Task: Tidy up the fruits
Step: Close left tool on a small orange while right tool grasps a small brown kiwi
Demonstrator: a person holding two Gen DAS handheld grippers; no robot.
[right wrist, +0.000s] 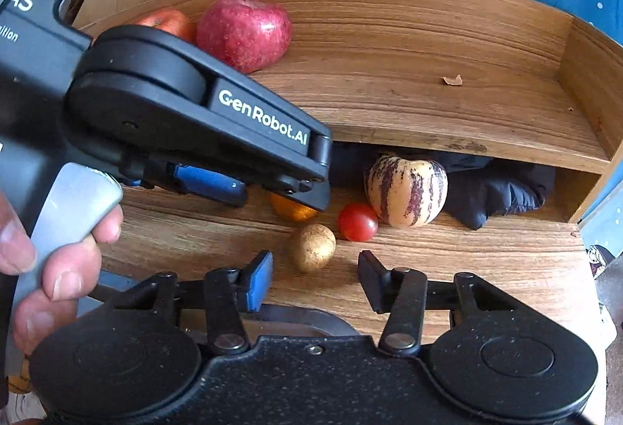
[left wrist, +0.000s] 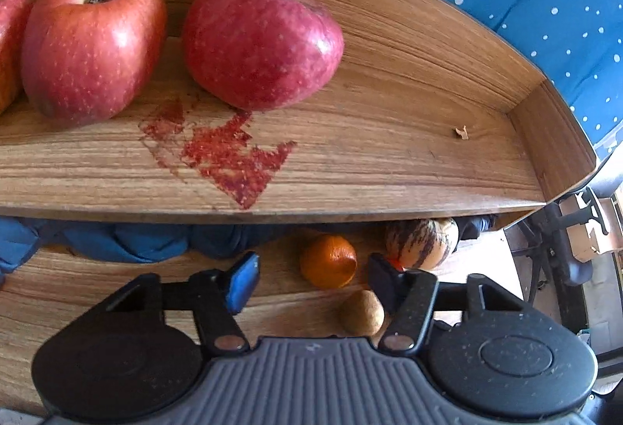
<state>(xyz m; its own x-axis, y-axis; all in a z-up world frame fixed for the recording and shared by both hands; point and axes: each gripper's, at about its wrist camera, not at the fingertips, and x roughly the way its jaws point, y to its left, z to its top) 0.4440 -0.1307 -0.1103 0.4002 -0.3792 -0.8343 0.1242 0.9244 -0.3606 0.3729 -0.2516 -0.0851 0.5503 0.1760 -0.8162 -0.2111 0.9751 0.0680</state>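
1. Apples: a dark red apple (left wrist: 263, 39) and a brighter red apple (left wrist: 91, 43) rest near each other on the wooden shelf (left wrist: 389, 160), beside a red smear (left wrist: 226, 156).
2. Below on the table (right wrist: 467, 269) lie an orange (left wrist: 328, 261), a kiwi (right wrist: 313, 247), a cherry tomato (right wrist: 357, 222) and a striped melon (right wrist: 407, 191).
3. Left hand-held gripper (left wrist: 311, 283) is spread open, empty, low before the orange.
4. Right hand-held gripper (right wrist: 315, 279) is spread open, empty, the kiwi just ahead between its tips.
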